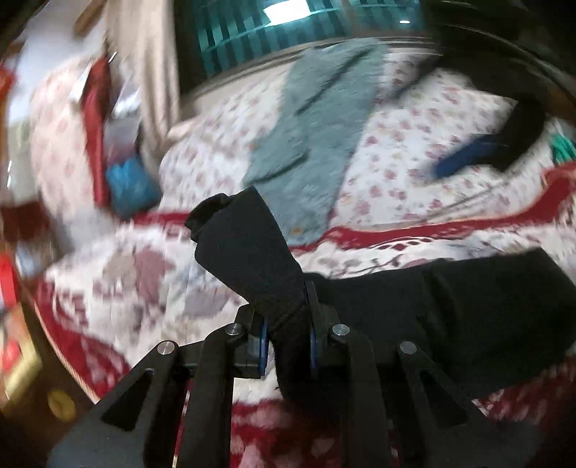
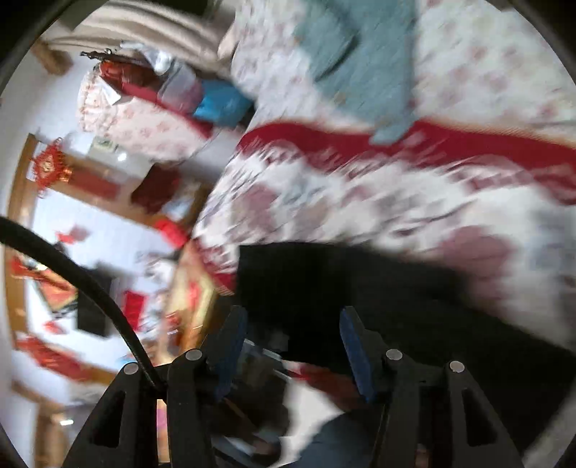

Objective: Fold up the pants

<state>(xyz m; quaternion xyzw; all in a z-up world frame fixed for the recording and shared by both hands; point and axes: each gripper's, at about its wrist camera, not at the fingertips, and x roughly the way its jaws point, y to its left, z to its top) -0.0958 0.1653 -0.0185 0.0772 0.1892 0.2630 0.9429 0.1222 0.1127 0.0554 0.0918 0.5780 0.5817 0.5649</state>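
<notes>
Black pants [image 1: 414,306], one pair: left gripper [image 1: 288,334] clamps bunched leg; right gripper [image 2: 291,345] parted, gripping nothing.

Black pants [image 1: 450,306], teal garment [image 1: 316,118], white quilt [image 1: 414,151] with red-pink flowers

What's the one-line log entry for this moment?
step: fold pants | left gripper: shut on black pants, leg end lifted | right gripper: open, nothing gripped | surface: floral bedspread

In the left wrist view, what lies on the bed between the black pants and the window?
In the left wrist view, grey-green pants lie spread on the floral bedspread between the black pants held in the left tongs and the window.
</notes>
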